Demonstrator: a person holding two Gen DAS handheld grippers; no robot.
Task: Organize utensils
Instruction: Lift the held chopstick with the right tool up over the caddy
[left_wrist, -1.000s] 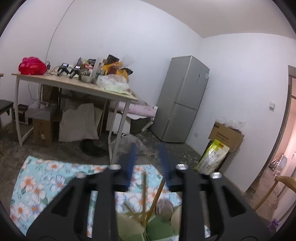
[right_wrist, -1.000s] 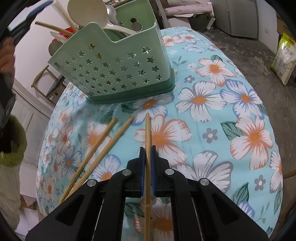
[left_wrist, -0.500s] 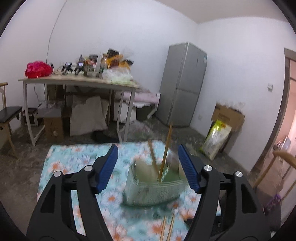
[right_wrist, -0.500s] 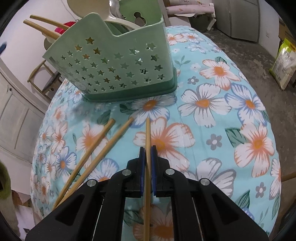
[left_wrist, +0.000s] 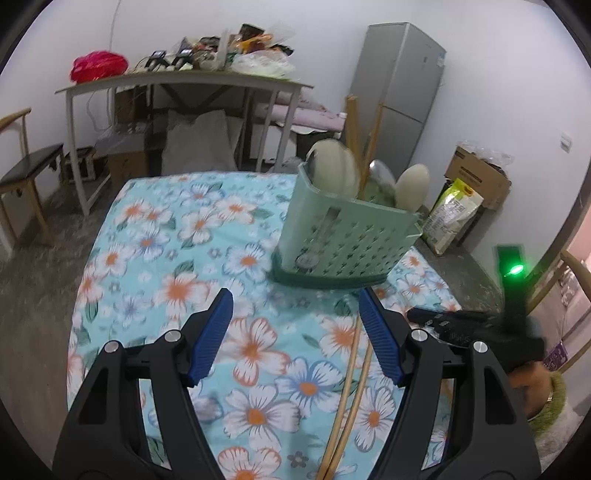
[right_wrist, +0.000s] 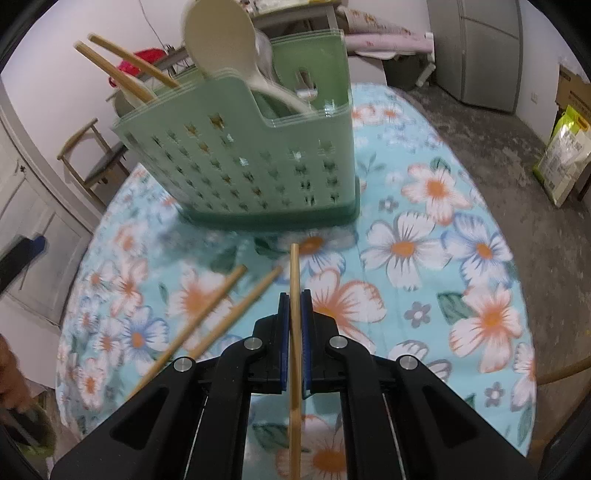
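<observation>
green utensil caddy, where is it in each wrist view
Left wrist: the green utensil caddy stands right of centre, past the open left gripper.
Right wrist: upper centre, beyond the right gripper shut on a chopstick.
Shared landmark: the grey fridge.

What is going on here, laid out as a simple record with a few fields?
Surface: table with floral cloth
Holder: green caddy, upright, star-shaped holes
Already in holder: two chopsticks, pale spoon
Right gripper: shut on one chopstick, tip pointing at the caddy
Left gripper: open, holding nothing
Loose on cloth: pair of chopsticks, left of the held one
</observation>
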